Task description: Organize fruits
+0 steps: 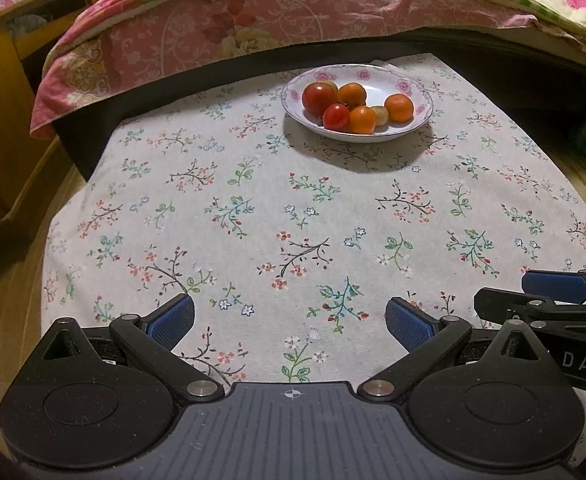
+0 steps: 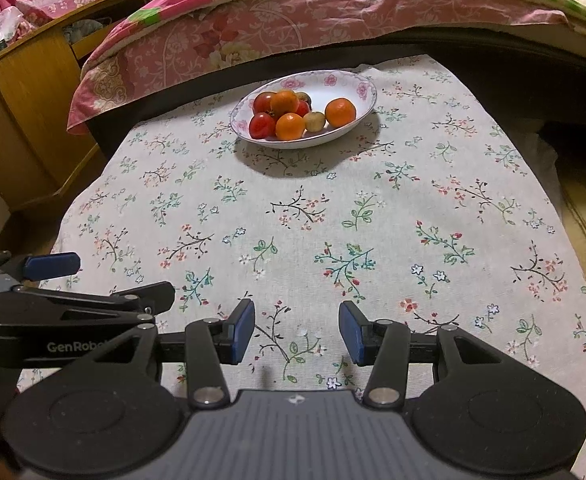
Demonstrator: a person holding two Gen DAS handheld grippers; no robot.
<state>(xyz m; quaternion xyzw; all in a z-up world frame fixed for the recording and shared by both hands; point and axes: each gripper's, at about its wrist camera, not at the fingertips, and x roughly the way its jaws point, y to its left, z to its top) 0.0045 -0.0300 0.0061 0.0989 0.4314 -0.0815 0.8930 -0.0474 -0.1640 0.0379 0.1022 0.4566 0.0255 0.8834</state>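
Apparently all the round red and orange fruits sit in the white floral-rimmed bowl, so both tools, left and right, hang open and empty, needing only withdrawal.

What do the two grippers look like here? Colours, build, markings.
Both match: left gripper and right gripper are black plastic linkage arms with silver pivot pins, ending in blue textured pads. Each has two round black discs flanking a grey ribbed centre plate with a small crosshair mark. White lettering shows on the bodies: "GenRobo" on the left, "DAS" on the right. No cables or sleeves visible.
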